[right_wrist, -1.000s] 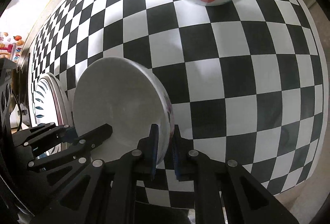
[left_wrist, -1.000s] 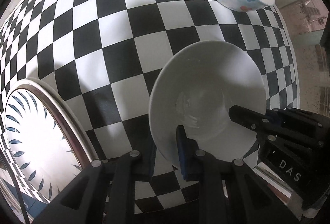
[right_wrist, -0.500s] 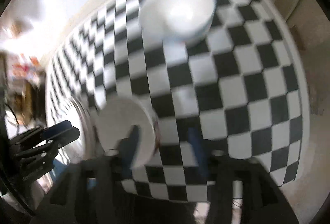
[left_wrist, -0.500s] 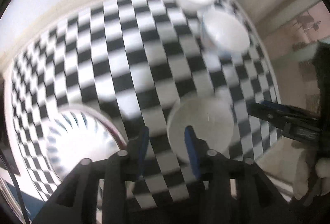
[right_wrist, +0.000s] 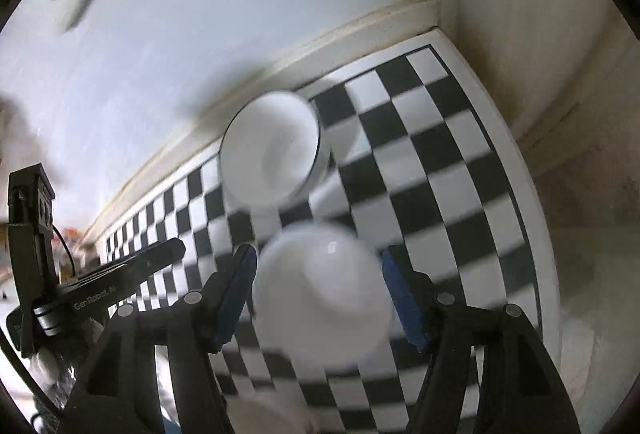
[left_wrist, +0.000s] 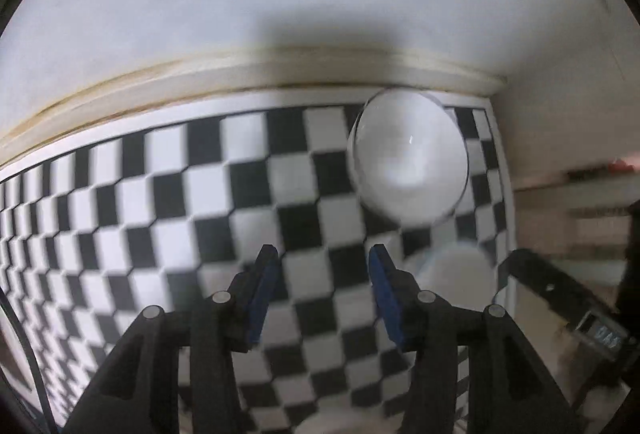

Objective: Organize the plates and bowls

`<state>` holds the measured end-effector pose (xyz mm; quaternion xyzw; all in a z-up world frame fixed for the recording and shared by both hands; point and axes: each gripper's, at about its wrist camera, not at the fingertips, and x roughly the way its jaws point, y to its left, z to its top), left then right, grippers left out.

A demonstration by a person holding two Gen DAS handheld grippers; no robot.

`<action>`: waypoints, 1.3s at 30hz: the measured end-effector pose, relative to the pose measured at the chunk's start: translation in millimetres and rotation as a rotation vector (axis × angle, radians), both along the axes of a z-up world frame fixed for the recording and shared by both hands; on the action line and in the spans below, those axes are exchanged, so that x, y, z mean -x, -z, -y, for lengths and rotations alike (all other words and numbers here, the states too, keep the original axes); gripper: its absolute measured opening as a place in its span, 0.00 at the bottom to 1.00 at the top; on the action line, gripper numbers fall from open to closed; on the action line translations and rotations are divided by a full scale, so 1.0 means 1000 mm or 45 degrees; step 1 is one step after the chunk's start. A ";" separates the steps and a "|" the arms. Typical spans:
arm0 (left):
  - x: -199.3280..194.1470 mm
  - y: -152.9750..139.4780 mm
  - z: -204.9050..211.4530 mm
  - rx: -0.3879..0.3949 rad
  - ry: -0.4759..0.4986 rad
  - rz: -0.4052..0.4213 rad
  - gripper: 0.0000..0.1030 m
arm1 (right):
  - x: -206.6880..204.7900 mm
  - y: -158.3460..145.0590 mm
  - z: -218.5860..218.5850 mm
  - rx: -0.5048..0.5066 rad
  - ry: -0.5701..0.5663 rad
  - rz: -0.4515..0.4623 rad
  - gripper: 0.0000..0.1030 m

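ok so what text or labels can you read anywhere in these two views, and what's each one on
"GenRobot_AI": white lettering along the black arm of the left hand-held gripper, seen in the right wrist view; the last characters are soft.
"DAS": pale letters, blurred and upside down, on the black body of the right hand-held gripper, in the left wrist view; an uncertain reading.
Nothing else is readable.

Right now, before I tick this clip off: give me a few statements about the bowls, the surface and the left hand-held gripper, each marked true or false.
1. Two white bowls, a far bowl and a near bowl, are on the checkered surface. True.
2. The left hand-held gripper grips a plate. False: its jaws are opening, and only the checkered surface shows between them.
3. The far bowl sits close to the wall. True.
4. The surface is plain wood. False: it has black and white checks.
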<state>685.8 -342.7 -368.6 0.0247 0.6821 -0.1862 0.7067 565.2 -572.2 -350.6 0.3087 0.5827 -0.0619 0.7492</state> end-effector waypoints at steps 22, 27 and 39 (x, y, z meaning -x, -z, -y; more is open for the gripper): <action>-0.056 0.063 0.052 0.029 0.092 -0.092 0.10 | -0.093 0.086 0.023 -0.078 0.018 -0.205 0.11; -0.052 0.053 0.053 0.031 0.098 -0.066 0.10 | -0.089 0.074 0.016 -0.064 0.006 -0.181 0.10; -0.012 -0.014 0.029 0.068 0.119 0.063 0.10 | -0.054 0.009 -0.016 -0.018 -0.045 -0.067 0.09</action>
